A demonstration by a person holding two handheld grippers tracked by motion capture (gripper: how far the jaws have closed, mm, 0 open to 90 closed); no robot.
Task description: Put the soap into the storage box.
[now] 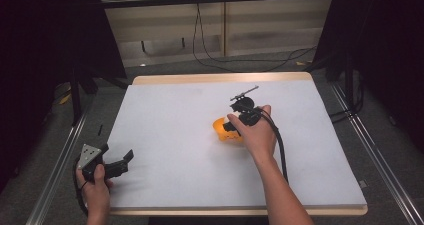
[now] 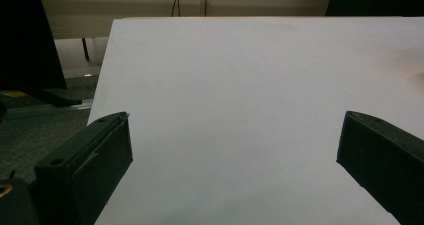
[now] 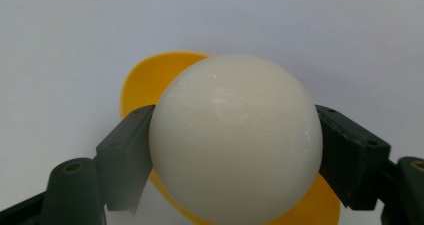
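Observation:
A smooth white ball (image 3: 235, 150) sits between the black jaws of my right gripper (image 3: 234, 119), which is shut on its two sides. Just under the ball lies an orange-yellow bowl (image 3: 142, 80), with its rim showing behind and below the ball. In the high view the right gripper (image 1: 232, 126) points down over that bowl (image 1: 219, 127), a little right of the table's middle, and the hand hides most of it. My left gripper (image 1: 124, 161) rests at the table's near left corner, jaws wide apart. In its own view the left gripper (image 2: 235, 122) has only bare white table between its jaws.
The table (image 1: 170, 110) has a white sheet over a wooden top. Black cables (image 1: 220, 60) lie on the floor beyond its far edge. Dark stands and curtains flank both sides, and a metal rail (image 1: 372, 150) runs along the right.

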